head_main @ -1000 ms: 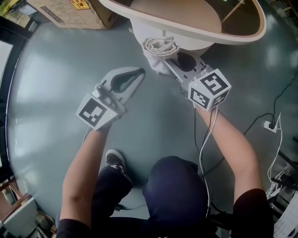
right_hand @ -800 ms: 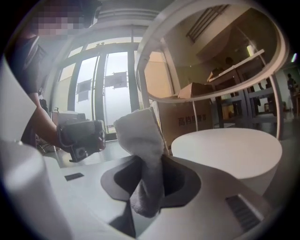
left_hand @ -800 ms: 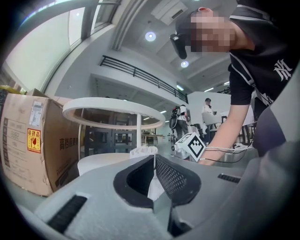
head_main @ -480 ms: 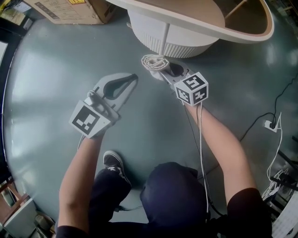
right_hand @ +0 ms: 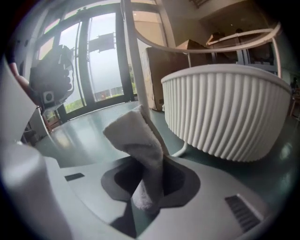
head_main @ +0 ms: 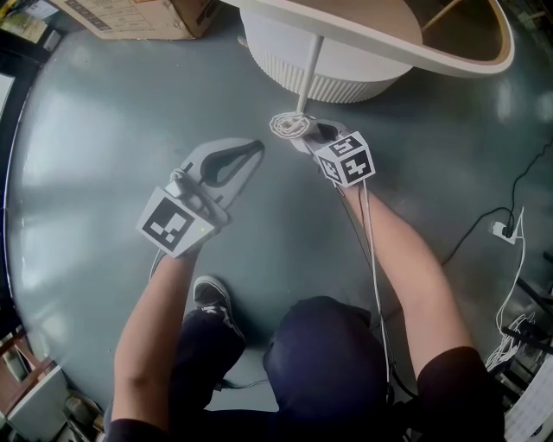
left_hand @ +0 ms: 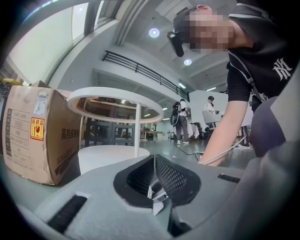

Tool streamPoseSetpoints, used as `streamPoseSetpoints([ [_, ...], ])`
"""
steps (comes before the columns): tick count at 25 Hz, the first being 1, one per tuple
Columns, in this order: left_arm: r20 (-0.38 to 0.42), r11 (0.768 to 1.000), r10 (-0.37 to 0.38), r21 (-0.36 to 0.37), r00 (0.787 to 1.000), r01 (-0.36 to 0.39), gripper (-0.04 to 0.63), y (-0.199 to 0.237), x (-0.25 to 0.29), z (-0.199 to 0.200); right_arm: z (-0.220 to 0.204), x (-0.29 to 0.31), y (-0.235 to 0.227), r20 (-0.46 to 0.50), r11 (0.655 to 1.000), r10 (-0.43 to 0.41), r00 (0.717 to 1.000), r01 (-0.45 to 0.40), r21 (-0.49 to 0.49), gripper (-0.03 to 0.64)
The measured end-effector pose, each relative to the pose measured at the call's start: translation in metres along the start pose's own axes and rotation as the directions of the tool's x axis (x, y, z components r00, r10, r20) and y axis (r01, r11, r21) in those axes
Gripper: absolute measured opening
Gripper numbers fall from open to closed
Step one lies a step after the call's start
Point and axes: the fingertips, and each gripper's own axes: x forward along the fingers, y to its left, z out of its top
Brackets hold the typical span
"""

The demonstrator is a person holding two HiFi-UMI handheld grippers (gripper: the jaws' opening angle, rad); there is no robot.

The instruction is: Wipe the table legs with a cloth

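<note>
The round white table has a thin white leg that runs down from its top rim to the floor beside a ribbed white base. My right gripper is shut on a bunched white cloth at the foot of that leg. In the right gripper view the cloth stands up out of the jaws, against the leg. My left gripper hovers over the floor to the left, shut and holding nothing, apart from the table. Its view looks at the leg from a distance.
A cardboard box stands on the grey-green floor at the far left, also seen in the left gripper view. A black cable and plug lie at the right. My shoe is below the left gripper. People stand far off.
My right gripper has slid the cloth down the leg, from up near the ribbed base to the leg's foot by the floor. The left gripper has hardly moved.
</note>
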Motion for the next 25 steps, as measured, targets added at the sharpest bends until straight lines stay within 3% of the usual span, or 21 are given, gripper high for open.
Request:
streamPoseSetpoints([
  [4, -0.016, 1.000, -0.012, -0.015, 1.000, 0.011, 0.009, -0.006, 0.001, -0.002, -0.002, -0.028, -0.003, -0.029, 0.999, -0.010, 1.000, 0.011, 0.038, 0.075],
  [7, 0.003, 0.999, 0.007, -0.038, 1.000, -0.007, 0.009, -0.003, -0.001, 0.005, 0.056, -0.075, 0.022, 0.116, 0.996, 0.084, 0.990, -0.081, -0.031, 0.075],
  [9, 0.014, 0.999, 0.012, -0.040, 1.000, -0.011, 0.009, 0.000, 0.000, 0.013, 0.112, -0.117, 0.043, 0.261, 0.987, 0.156, 0.953, -0.141, -0.075, 0.075],
  [11, 0.022, 1.000, 0.007, -0.028, 1.000, -0.006, 0.009, 0.001, 0.005, 0.021, 0.168, -0.157, 0.057, 0.392, 0.978, 0.202, 0.898, -0.167, -0.122, 0.075],
  [14, 0.038, 1.000, -0.004, -0.001, 0.999, 0.004, 0.009, 0.001, 0.013, 0.033, 0.229, -0.192, 0.060, 0.507, 0.981, 0.192, 0.840, -0.148, -0.127, 0.074],
  [18, 0.074, 1.000, 0.001, 0.022, 0.997, -0.003, 0.009, 0.001, 0.016, 0.048, 0.253, -0.188, 0.055, 0.523, 0.987, 0.162, 0.837, -0.127, -0.103, 0.074],
  [22, 0.062, 0.999, -0.015, 0.034, 0.998, 0.013, 0.009, -0.003, 0.017, 0.045, 0.247, -0.184, 0.052, 0.540, 0.987, 0.160, 0.826, -0.129, -0.094, 0.074],
  [25, 0.056, 1.000, -0.011, 0.018, 0.998, 0.010, 0.009, -0.002, 0.015, 0.038, 0.232, -0.170, 0.048, 0.520, 0.988, 0.155, 0.840, -0.128, -0.088, 0.074],
])
